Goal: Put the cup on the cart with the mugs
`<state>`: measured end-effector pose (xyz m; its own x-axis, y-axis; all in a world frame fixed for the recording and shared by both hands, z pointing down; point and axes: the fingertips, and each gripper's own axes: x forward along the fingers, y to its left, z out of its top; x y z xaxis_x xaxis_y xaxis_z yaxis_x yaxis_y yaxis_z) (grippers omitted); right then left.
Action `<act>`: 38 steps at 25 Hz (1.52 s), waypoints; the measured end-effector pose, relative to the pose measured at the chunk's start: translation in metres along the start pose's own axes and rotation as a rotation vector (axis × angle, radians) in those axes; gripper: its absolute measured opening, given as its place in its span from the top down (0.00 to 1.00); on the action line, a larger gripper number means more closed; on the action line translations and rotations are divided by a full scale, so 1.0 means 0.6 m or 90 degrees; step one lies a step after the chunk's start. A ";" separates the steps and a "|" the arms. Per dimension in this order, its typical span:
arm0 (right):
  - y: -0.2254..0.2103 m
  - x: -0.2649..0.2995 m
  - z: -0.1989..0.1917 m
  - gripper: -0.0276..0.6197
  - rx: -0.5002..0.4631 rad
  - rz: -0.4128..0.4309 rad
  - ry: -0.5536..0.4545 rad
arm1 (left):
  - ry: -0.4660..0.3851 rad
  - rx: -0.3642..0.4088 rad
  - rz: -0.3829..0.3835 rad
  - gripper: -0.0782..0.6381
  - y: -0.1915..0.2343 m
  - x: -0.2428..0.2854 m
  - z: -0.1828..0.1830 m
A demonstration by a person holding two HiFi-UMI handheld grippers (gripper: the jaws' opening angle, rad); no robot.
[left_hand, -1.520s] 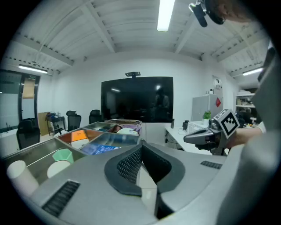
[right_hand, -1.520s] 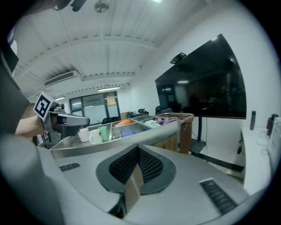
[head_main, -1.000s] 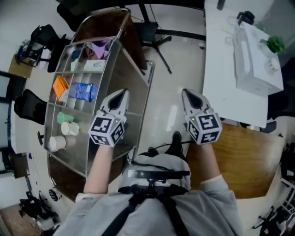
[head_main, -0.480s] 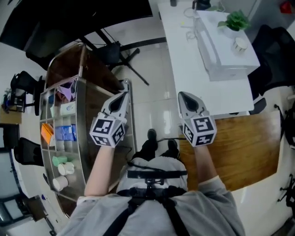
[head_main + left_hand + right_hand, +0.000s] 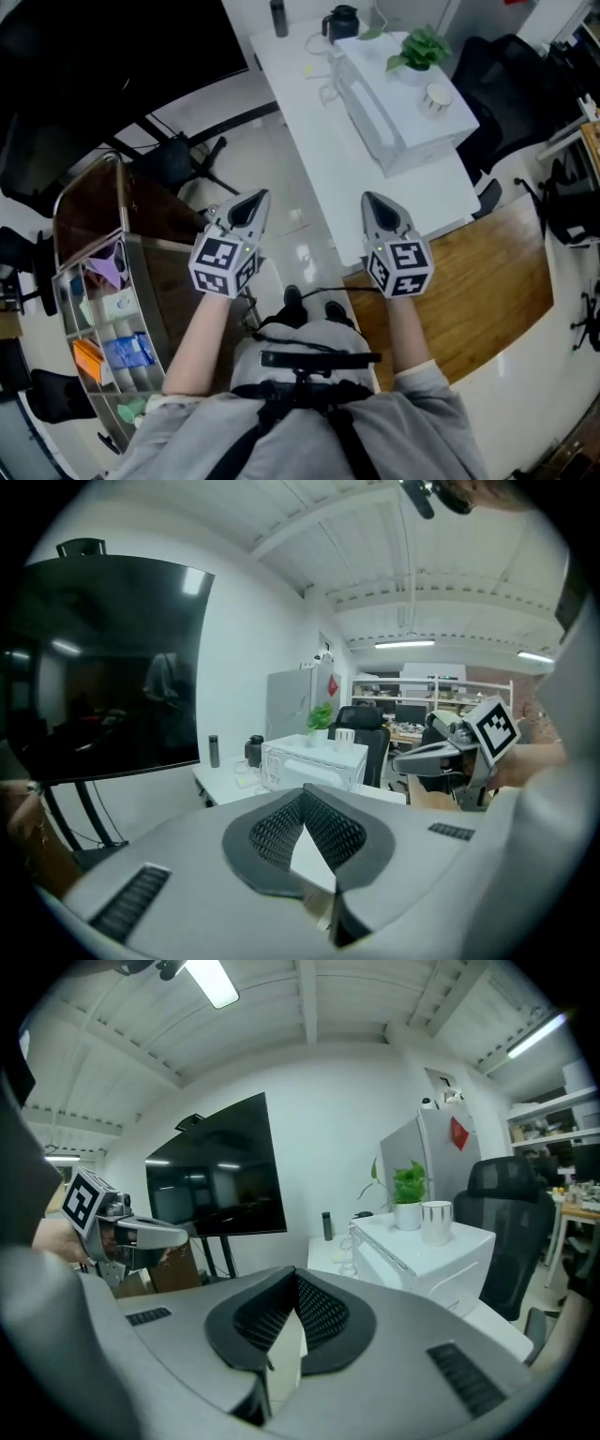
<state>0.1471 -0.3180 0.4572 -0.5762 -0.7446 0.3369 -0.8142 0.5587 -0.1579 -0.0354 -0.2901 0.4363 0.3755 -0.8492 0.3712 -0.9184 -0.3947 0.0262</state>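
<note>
A white cup (image 5: 437, 97) stands on top of a white microwave (image 5: 394, 112) on the white table (image 5: 328, 178), beside a potted plant (image 5: 419, 47). The cup (image 5: 436, 1222) also shows in the right gripper view, and small and far off in the left gripper view (image 5: 345, 735). The metal cart (image 5: 120, 239) is at the far left, with boxes and a green mug (image 5: 132, 410) on its shelf. My left gripper (image 5: 254, 200) and right gripper (image 5: 375, 201) are held side by side over the floor, both shut and empty, short of the table.
A black kettle (image 5: 342, 21) and a dark bottle (image 5: 278, 17) stand at the table's far end. A black office chair (image 5: 502, 75) is right of the table. A large dark screen (image 5: 94, 667) on a stand is to the left. A wooden tabletop (image 5: 487, 281) lies at right.
The view has swung from the cart toward the white table. The cart has slid to the lower left and the microwave with the cup has come into fuller view. Both grippers stay shut.
</note>
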 end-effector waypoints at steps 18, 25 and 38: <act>-0.302 0.075 0.085 0.94 0.079 -0.186 -0.067 | -0.018 0.041 -0.146 0.88 -0.079 0.253 0.124; -0.423 0.132 0.119 0.53 0.070 -0.217 -0.064 | -0.007 0.080 -0.174 0.89 -0.121 0.369 0.164; -0.522 0.235 0.116 0.25 0.040 -0.264 -0.021 | -0.007 0.127 -0.189 0.88 -0.150 0.547 0.208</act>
<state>0.3162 -0.6236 0.4894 -0.1997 -0.9137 0.3540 -0.9799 0.1863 -0.0720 0.1856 -0.5769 0.4399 0.6241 -0.6908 0.3650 -0.7277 -0.6840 -0.0502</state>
